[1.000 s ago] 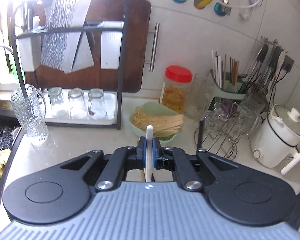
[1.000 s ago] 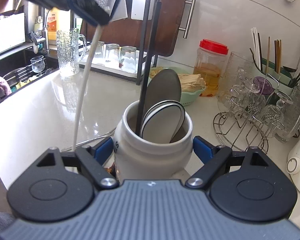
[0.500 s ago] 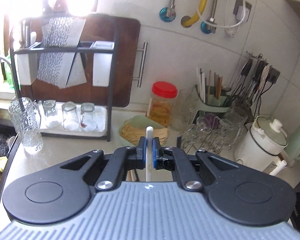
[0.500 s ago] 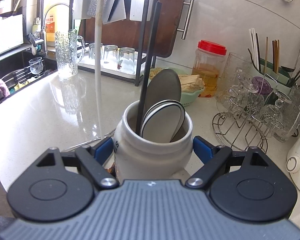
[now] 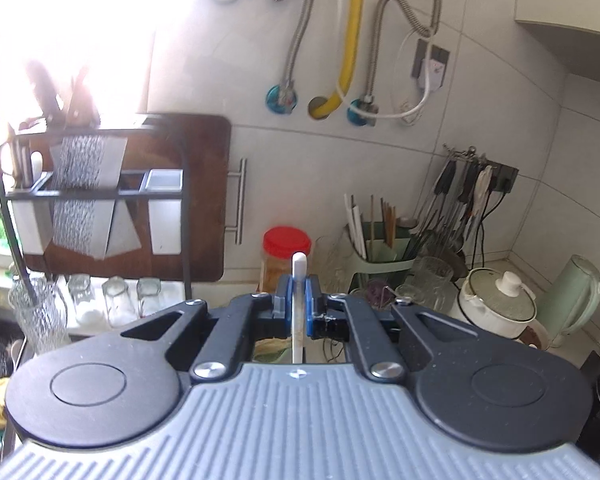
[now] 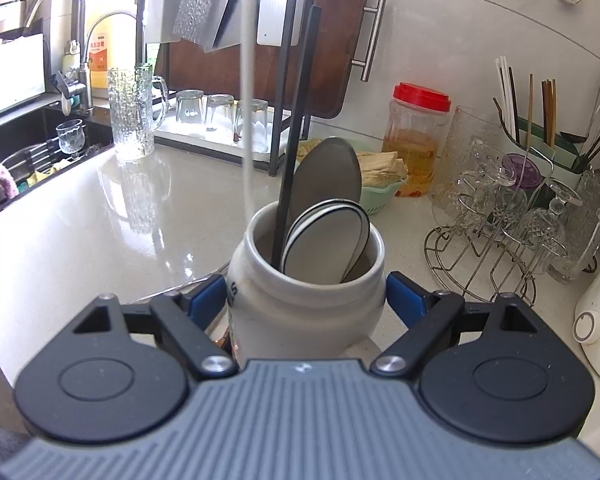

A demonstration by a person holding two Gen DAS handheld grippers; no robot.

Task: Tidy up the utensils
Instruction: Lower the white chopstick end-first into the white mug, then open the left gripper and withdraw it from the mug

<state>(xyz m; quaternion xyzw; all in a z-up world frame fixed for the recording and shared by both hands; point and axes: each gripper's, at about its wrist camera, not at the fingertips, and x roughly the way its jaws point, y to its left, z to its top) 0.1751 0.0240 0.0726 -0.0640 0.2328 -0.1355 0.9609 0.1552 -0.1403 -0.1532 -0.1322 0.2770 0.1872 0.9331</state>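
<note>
Left gripper (image 5: 299,303): clenched on a white handle (image 5: 299,276), blue pads pressing it from both sides, tip poking up above the pads
White handle, right view: pale blurred rod (image 6: 249,92) hanging near upright, running down from the top edge to just behind the crock's left rim; lower end hard to tell
Right gripper (image 6: 306,294): spread wide around the crock (image 6: 300,304), blue pads at its left and right flanks; contact with the pads not clear
Crock: white, standing on the counter (image 6: 100,216), lettering on its left side
Crock contents: grey spoon (image 6: 327,174), white spoon with dark rim (image 6: 326,246), black stick (image 6: 294,148), all leaning upright
Counter behind: red-lid jar (image 6: 416,136), green basket (image 6: 380,196), wire glass rack (image 6: 500,236), glass mug (image 6: 134,114)
Far left: sink (image 6: 32,152) with a stemmed glass
</note>
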